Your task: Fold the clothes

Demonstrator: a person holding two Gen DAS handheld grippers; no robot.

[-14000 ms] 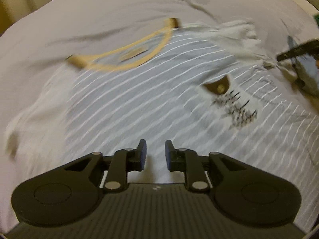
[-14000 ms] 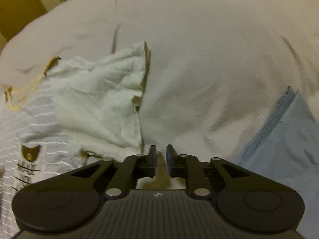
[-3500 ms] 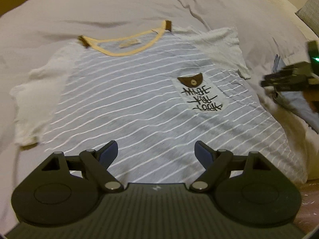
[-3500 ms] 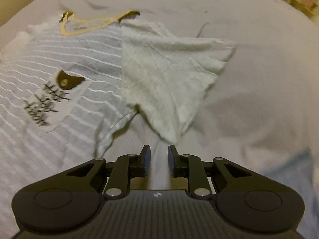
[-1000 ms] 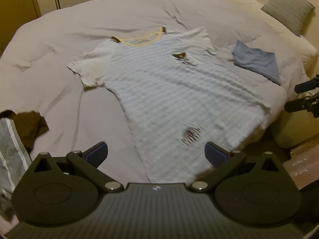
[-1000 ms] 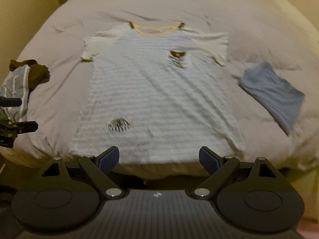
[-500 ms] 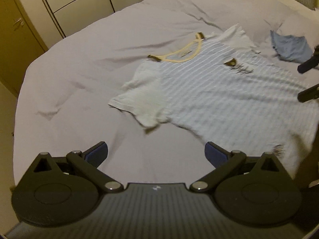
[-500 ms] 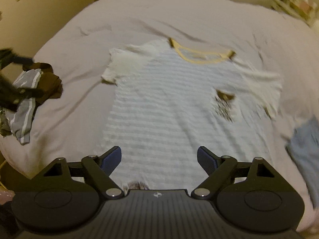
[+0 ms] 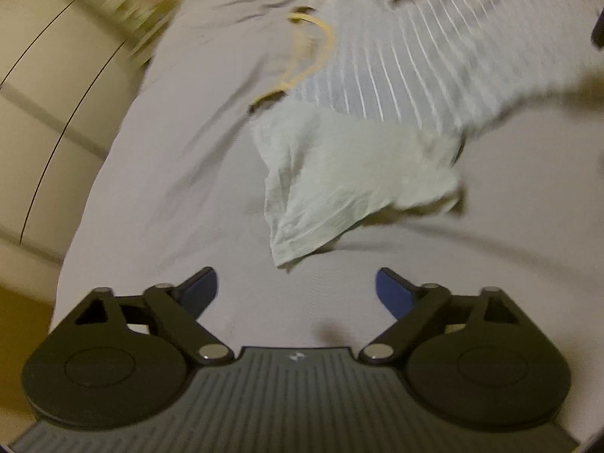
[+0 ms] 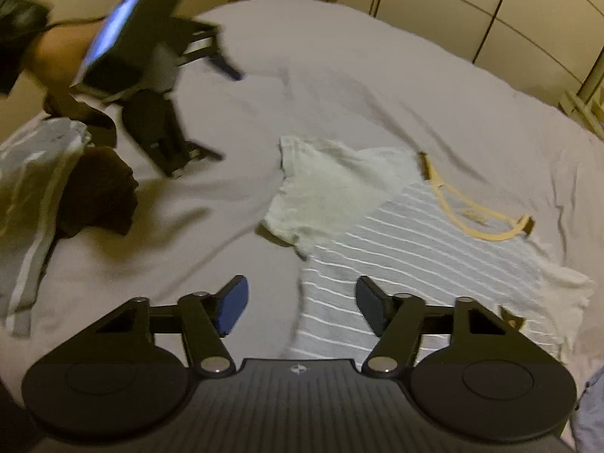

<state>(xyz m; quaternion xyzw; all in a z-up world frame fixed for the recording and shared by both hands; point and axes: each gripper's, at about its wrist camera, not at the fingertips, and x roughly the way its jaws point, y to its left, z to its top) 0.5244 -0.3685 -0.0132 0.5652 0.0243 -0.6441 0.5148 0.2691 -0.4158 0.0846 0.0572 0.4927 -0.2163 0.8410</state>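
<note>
A grey T-shirt with white stripes (image 10: 415, 253) lies spread face up on the bed, with a yellow collar (image 10: 479, 226) and pale sleeves. In the left wrist view its near sleeve (image 9: 351, 177) lies just ahead of my left gripper (image 9: 296, 287), which is open and holds nothing. The striped body (image 9: 396, 56) and collar (image 9: 313, 45) stretch beyond, blurred. My right gripper (image 10: 302, 302) is open over the shirt's side edge below the same sleeve (image 10: 332, 188). In the right wrist view, the left gripper (image 10: 226, 111) hovers open at upper left.
A pile of grey striped and brown clothes (image 10: 75, 188) sits at the bed's left edge. A blue garment (image 10: 589, 419) peeks in at bottom right. Wardrobe doors (image 10: 490, 19) stand behind the bed. The lilac bedcover (image 9: 170, 188) surrounds the shirt.
Both grippers have dropped from a high view of the whole shirt to the sleeve on the clothes-pile side. The left one now sits low near the sleeve tip. Both stay open.
</note>
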